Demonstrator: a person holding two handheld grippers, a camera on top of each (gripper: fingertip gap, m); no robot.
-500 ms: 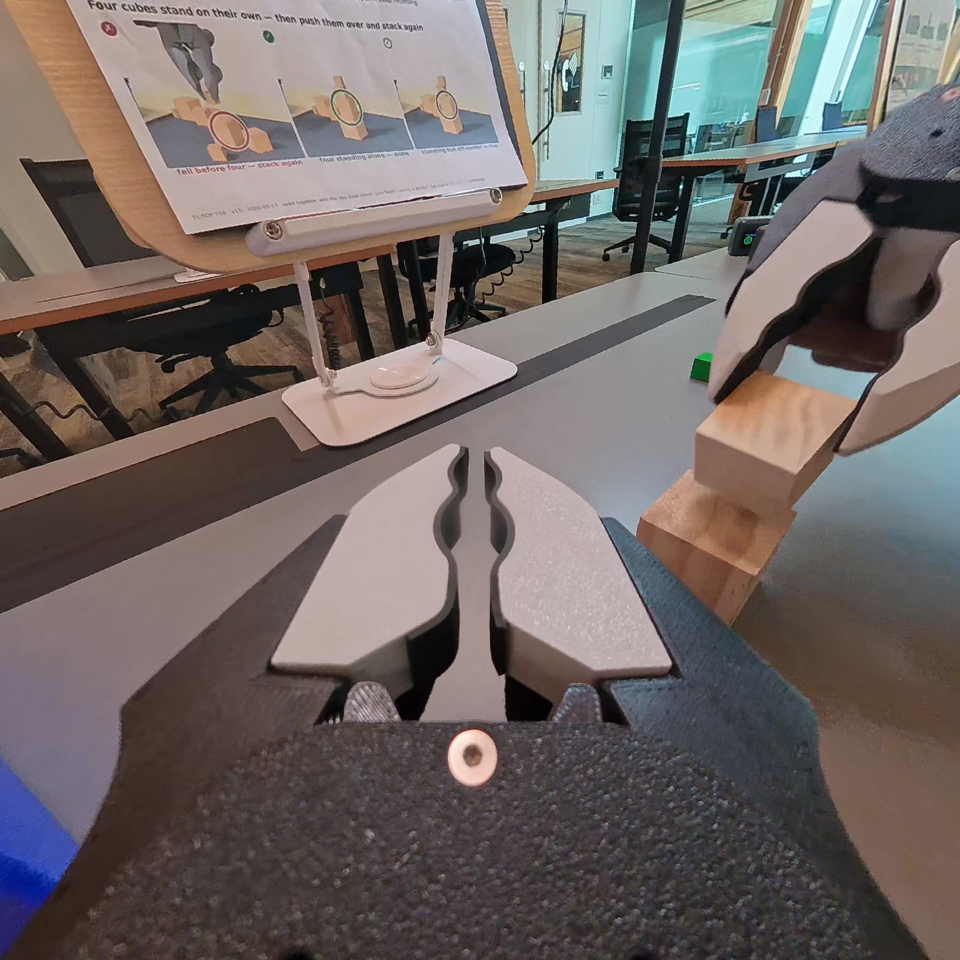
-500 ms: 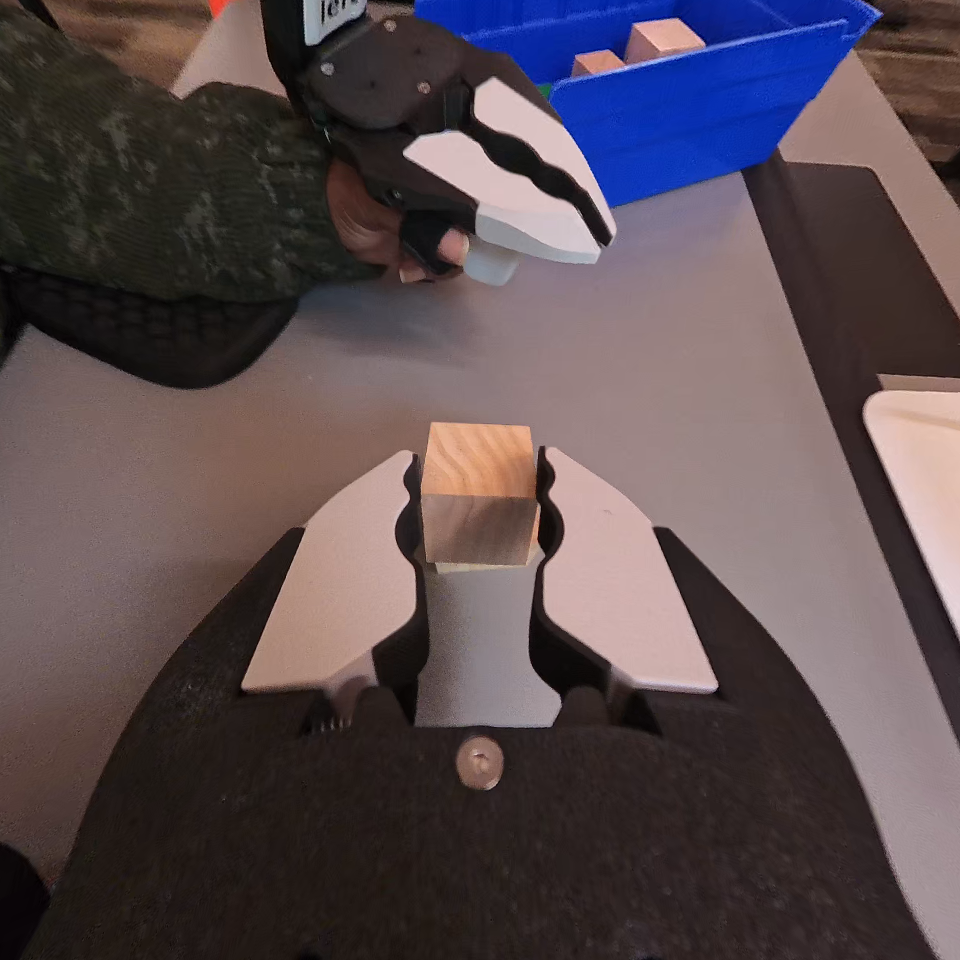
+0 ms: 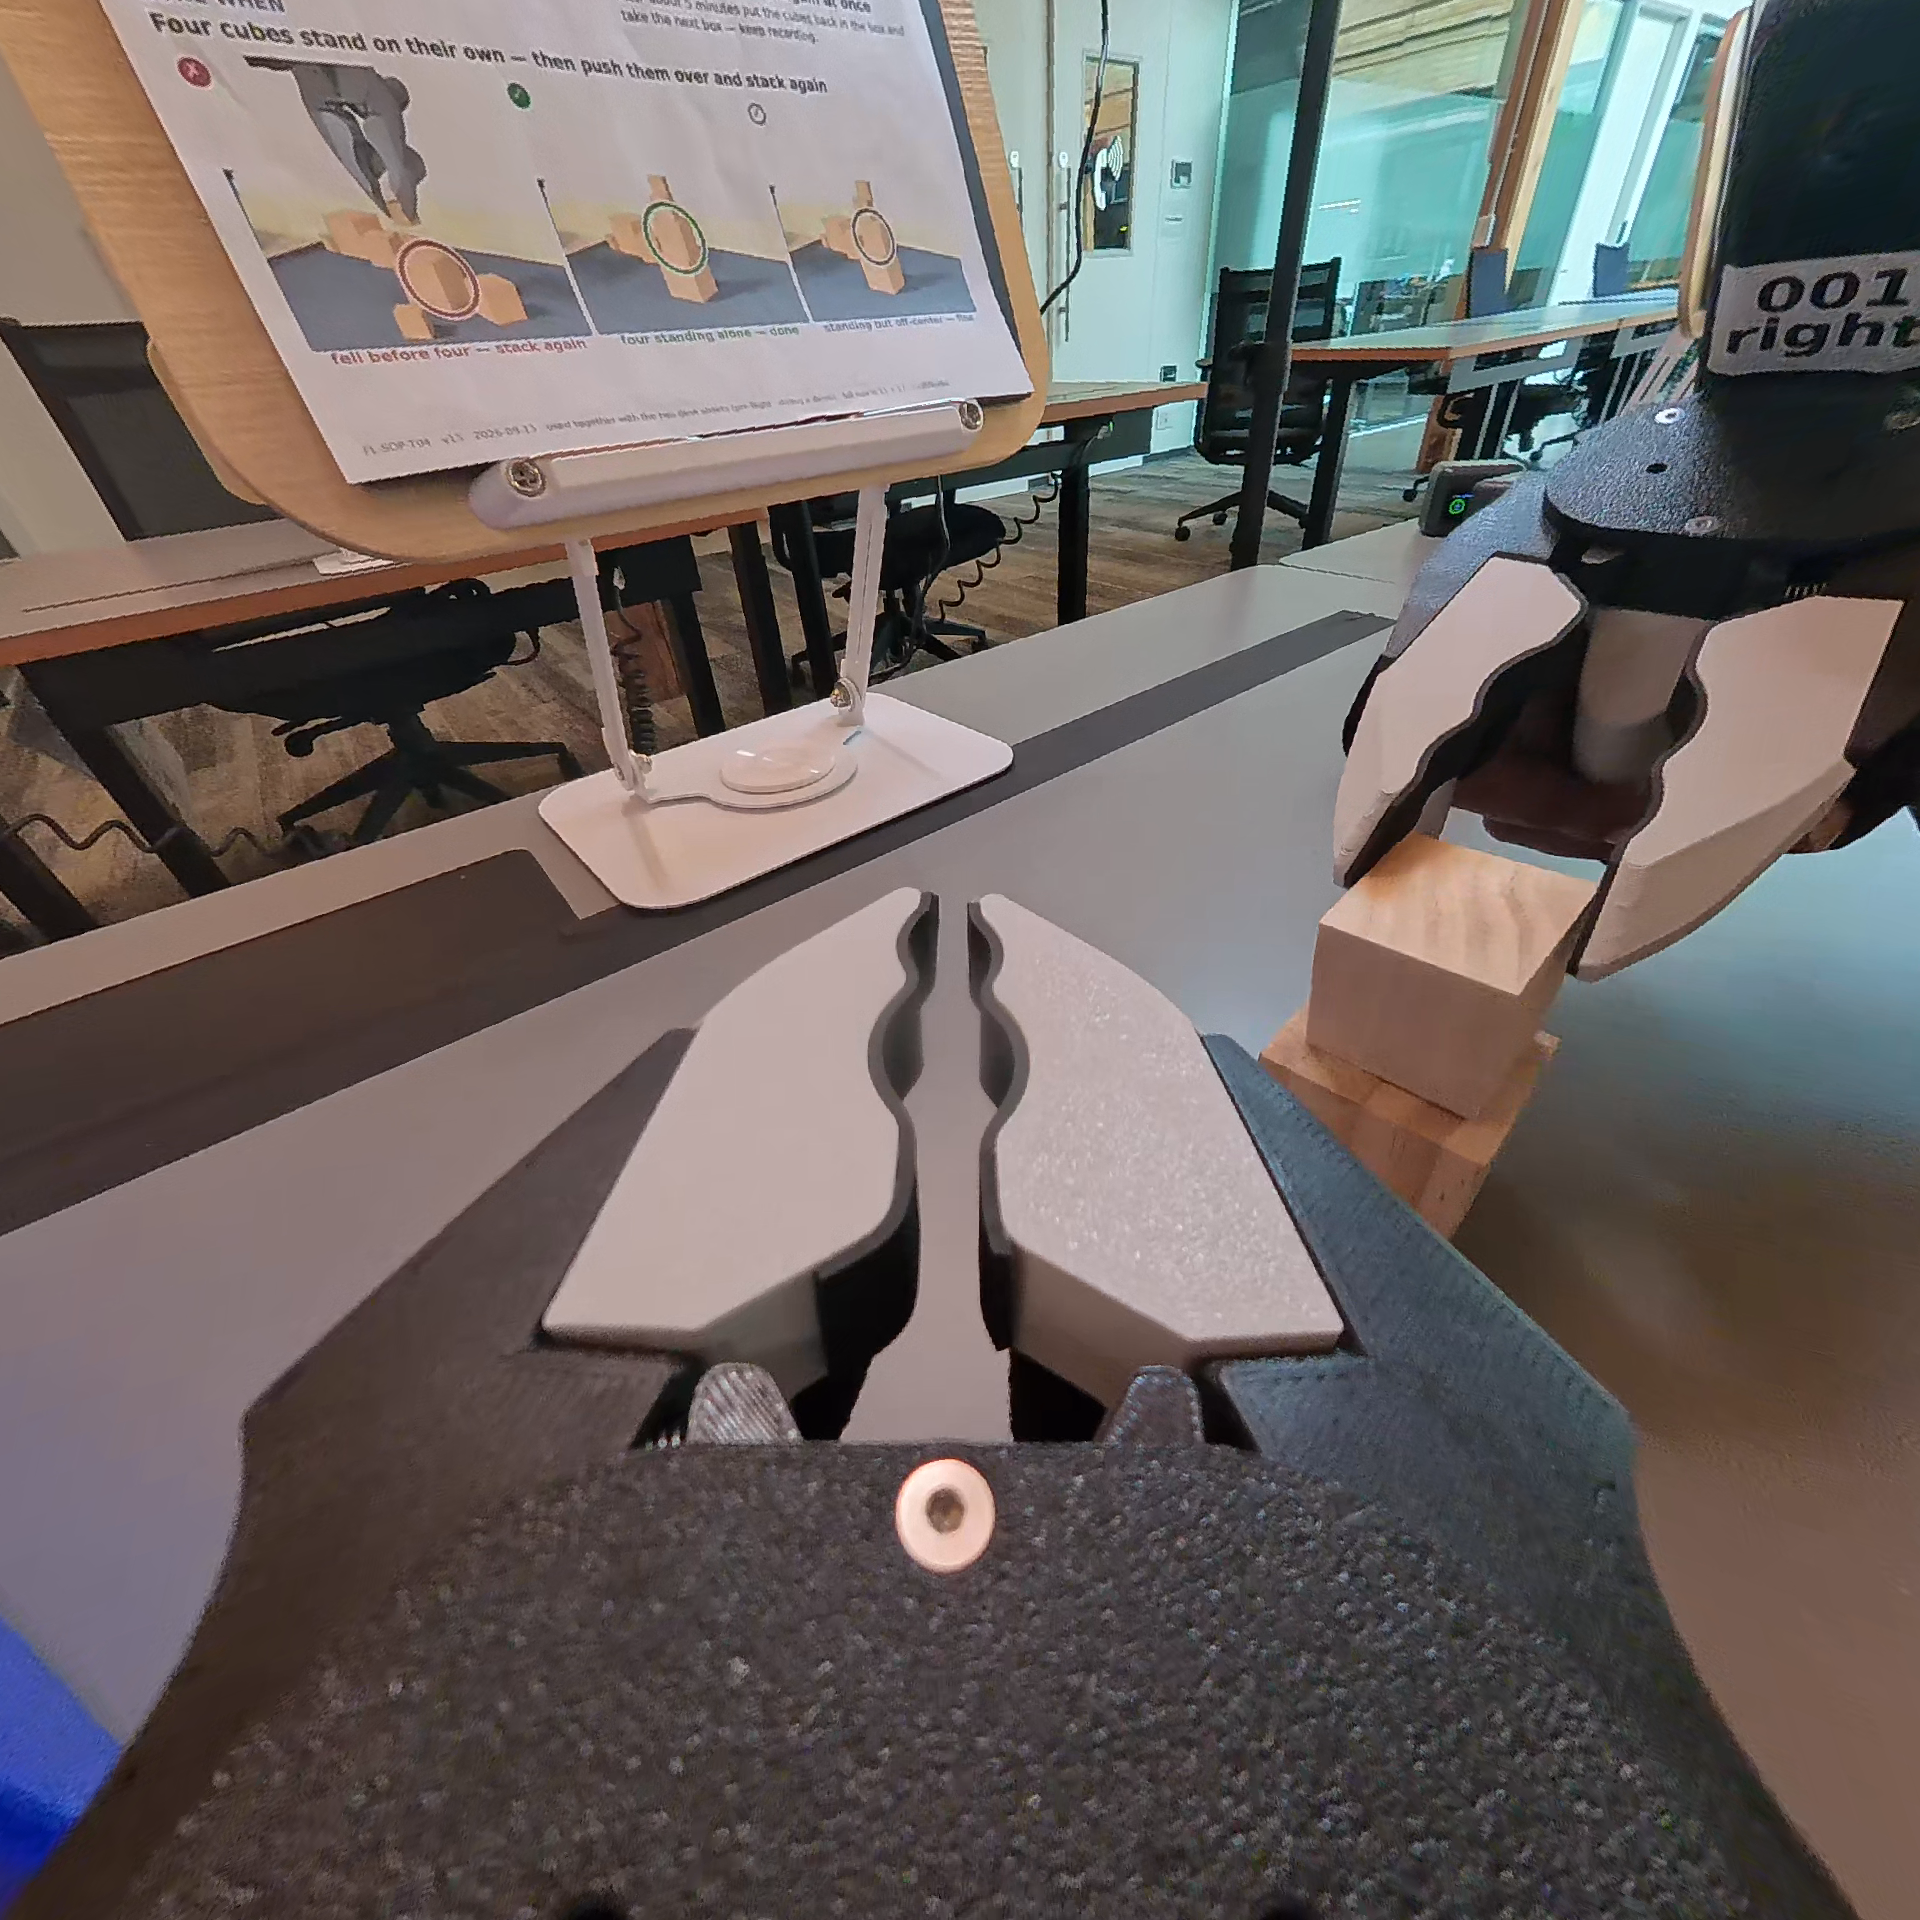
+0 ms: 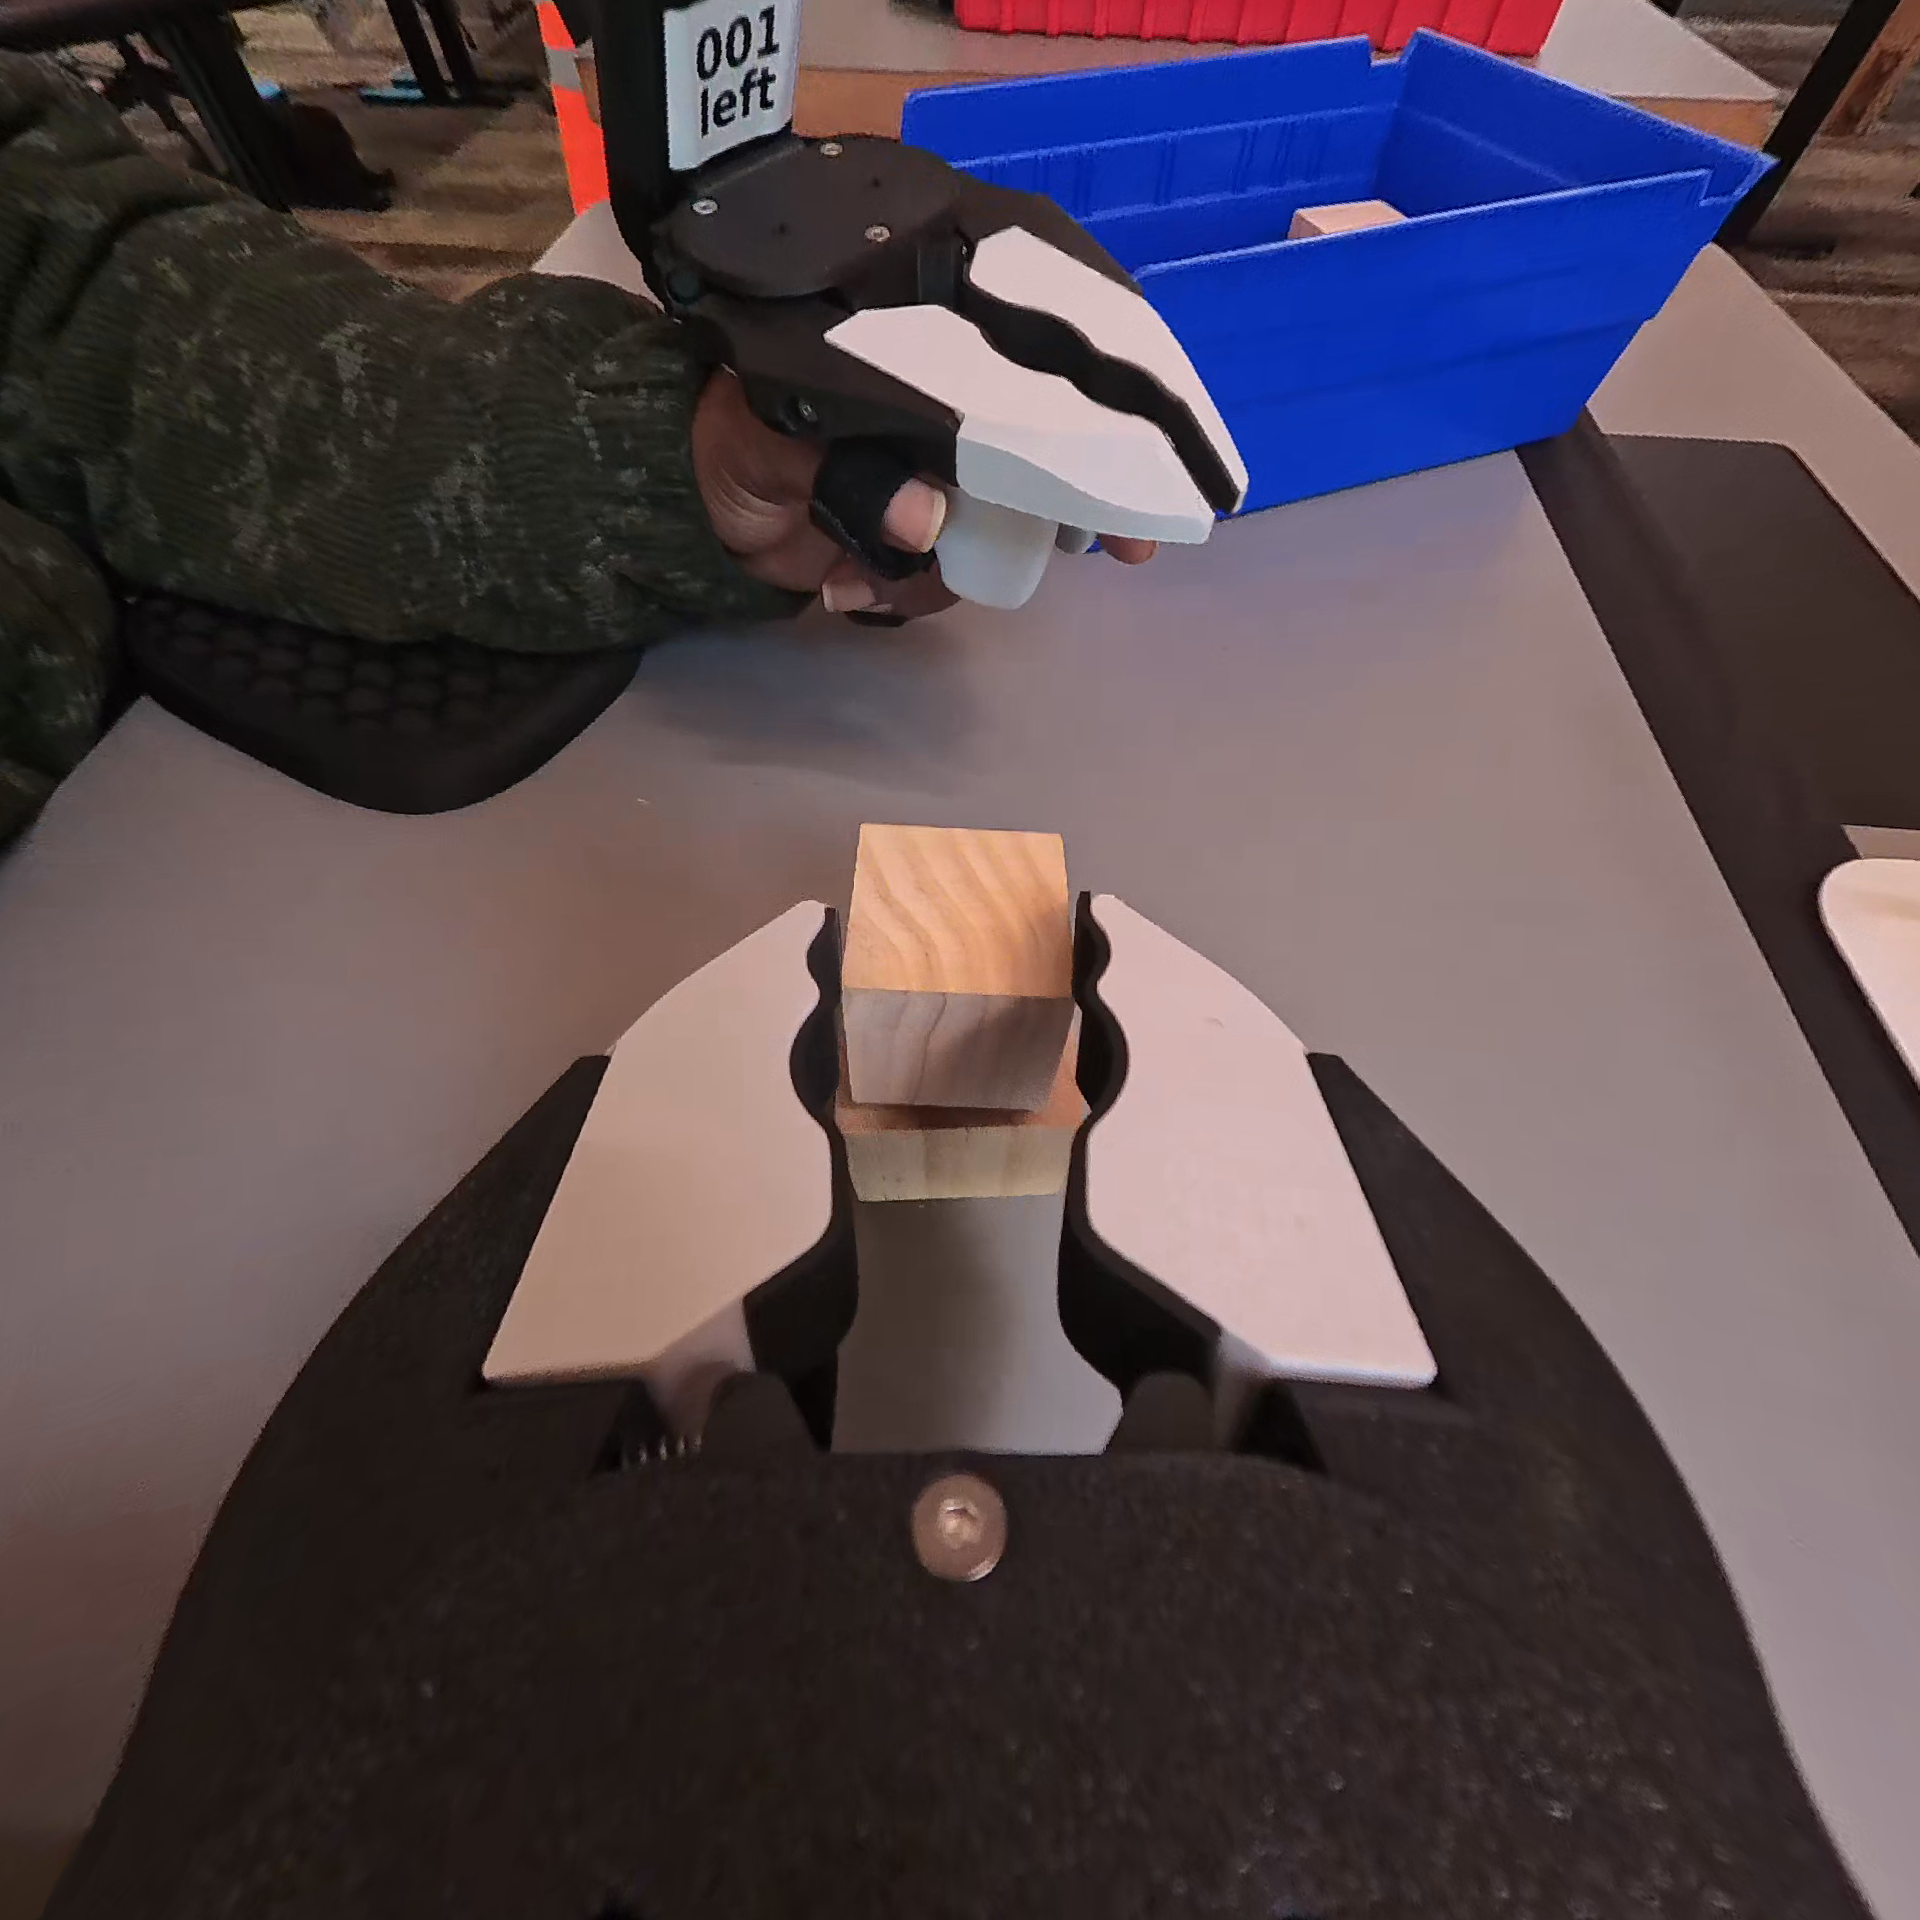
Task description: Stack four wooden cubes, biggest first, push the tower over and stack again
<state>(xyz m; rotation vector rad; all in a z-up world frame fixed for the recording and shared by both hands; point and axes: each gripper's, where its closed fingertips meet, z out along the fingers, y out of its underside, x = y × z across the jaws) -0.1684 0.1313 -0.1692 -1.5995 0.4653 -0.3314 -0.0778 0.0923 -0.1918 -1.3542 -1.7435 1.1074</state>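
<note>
Wooden pale cube (image 3: 1439,977) sits askew on a second wooden cube (image 3: 1392,1138), right of the left gripper (image 3: 951,914), its jaws nearly together on nothing. The right gripper (image 4: 956,935) pinches that upper cube on the bench (image 4: 1351,831).

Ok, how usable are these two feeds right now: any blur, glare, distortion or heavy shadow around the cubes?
Left wrist view: sharp at centre, wide-angle bending at the edges, bright windows behind; the upper cube and right gripper are stretched near the right edge. Right wrist view: dimmer and warmer, the upper cube crisp, a soft shadow on the table under the left gripper; no strong glare.
</note>
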